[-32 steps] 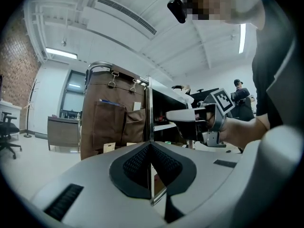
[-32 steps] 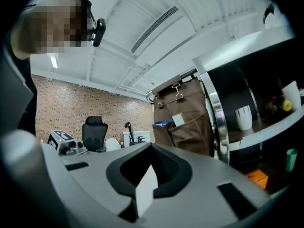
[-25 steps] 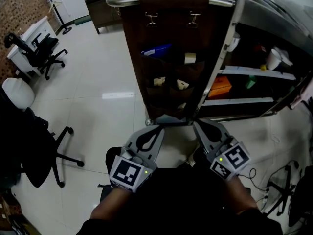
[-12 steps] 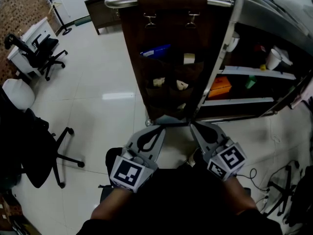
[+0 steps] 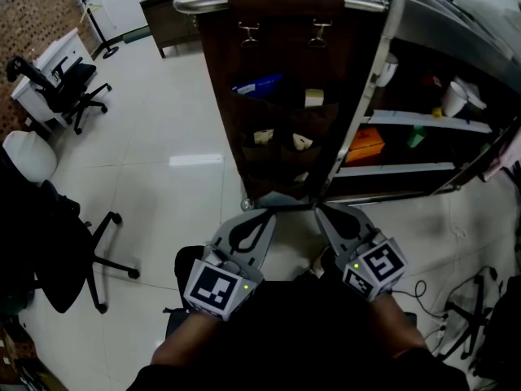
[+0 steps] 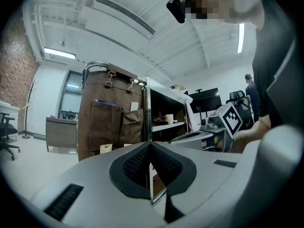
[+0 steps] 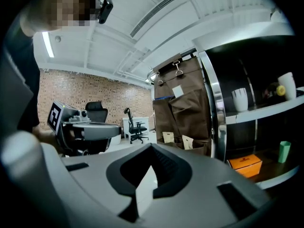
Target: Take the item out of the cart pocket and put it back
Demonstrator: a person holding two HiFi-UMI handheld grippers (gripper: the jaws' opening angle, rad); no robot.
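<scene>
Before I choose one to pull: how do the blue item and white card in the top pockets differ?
The blue item is long and slanted, in the left pocket; the white card is small, squarish and upright, in the right one. Both poke out of the top row of the organizer.

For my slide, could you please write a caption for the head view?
Left gripper and right gripper, jaws shut, held low before the brown pocket organizer hanging on the cart.
</scene>
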